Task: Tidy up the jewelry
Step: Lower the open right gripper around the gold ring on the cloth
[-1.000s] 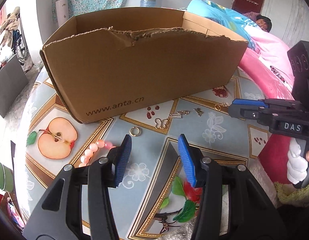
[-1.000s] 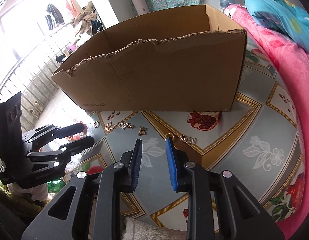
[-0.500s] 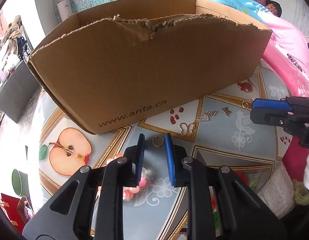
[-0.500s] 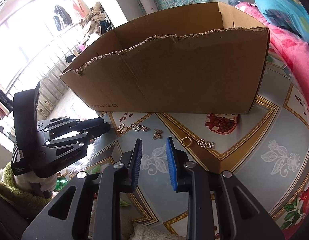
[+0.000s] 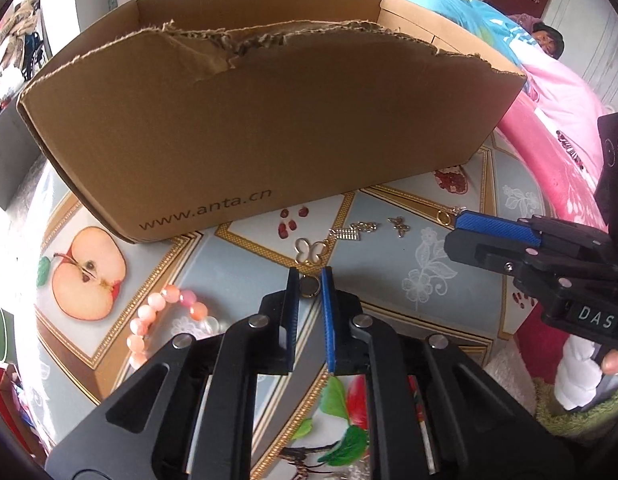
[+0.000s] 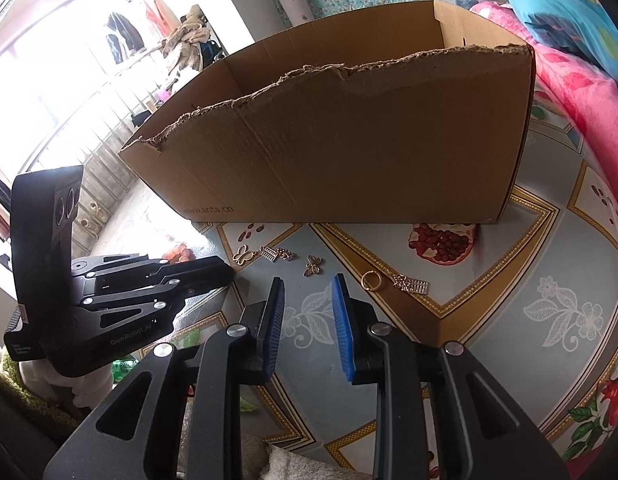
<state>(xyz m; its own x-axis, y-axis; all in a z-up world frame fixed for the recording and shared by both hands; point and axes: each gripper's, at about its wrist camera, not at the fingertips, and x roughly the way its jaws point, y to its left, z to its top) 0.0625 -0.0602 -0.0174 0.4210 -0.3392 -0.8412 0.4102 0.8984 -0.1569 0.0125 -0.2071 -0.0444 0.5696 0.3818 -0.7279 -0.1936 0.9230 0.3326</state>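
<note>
"www.anta.cn" on cardboard box (image 5: 269, 128), "DAS" on right tongs (image 5: 495, 236), "GenRobot.AI" on left tongs (image 6: 213, 270)

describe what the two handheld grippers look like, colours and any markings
Both the left gripper and right gripper are black angular clamps with silver rivets and ribbed blue pads. The right one carries a DAS label; the left shows GenRobot.AI lettering.

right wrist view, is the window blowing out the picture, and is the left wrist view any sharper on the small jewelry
Right wrist view: the window at upper left is washed out white, and the cardboard box bows with fisheye distortion. Left wrist view: evenly lit, no glare; the gold ring between the left gripper pads and the butterfly charm read sharply.
</note>
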